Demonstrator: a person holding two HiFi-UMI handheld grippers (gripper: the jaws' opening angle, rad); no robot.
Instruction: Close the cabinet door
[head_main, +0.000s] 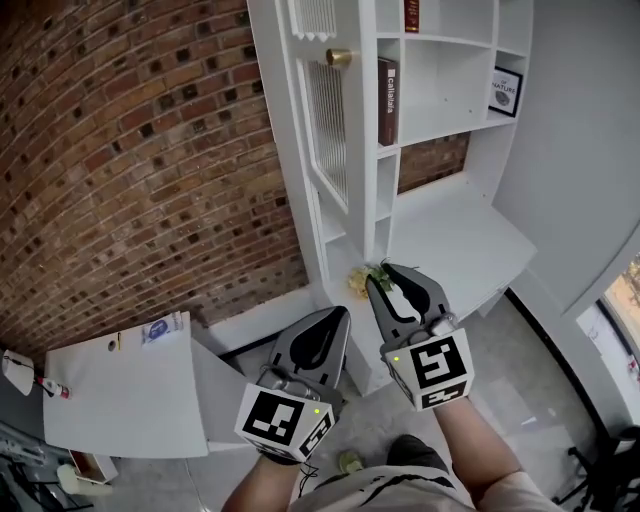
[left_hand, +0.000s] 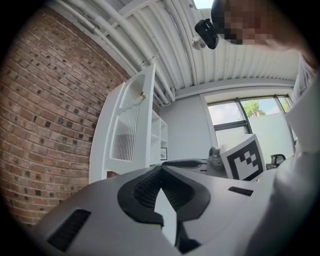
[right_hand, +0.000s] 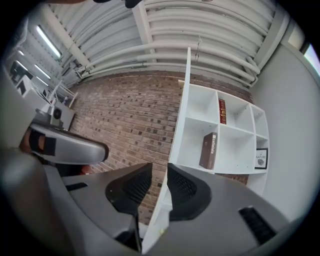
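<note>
The white cabinet door (head_main: 325, 130) stands open, hinged out from the shelf unit, with a slatted panel and a brass knob (head_main: 339, 57). My right gripper (head_main: 392, 276) is held level just below the door's lower end, jaws open a little. In the right gripper view the door (right_hand: 181, 115) shows edge-on, and its edge lines up with the gap of the right gripper (right_hand: 160, 169); I cannot tell whether they touch. My left gripper (head_main: 338, 316) sits beside it on the left, tips together and empty. The left gripper (left_hand: 161, 169) faces the door (left_hand: 125, 130) and knob (left_hand: 143, 94) from a distance.
A brick wall (head_main: 140, 160) runs along the left. The open shelves hold a brown book (head_main: 387, 100) and a framed picture (head_main: 506, 90). A white desk top (head_main: 455, 240) juts out at the right, with yellow flowers (head_main: 357, 282) beside it. A small white table (head_main: 120, 395) stands at lower left.
</note>
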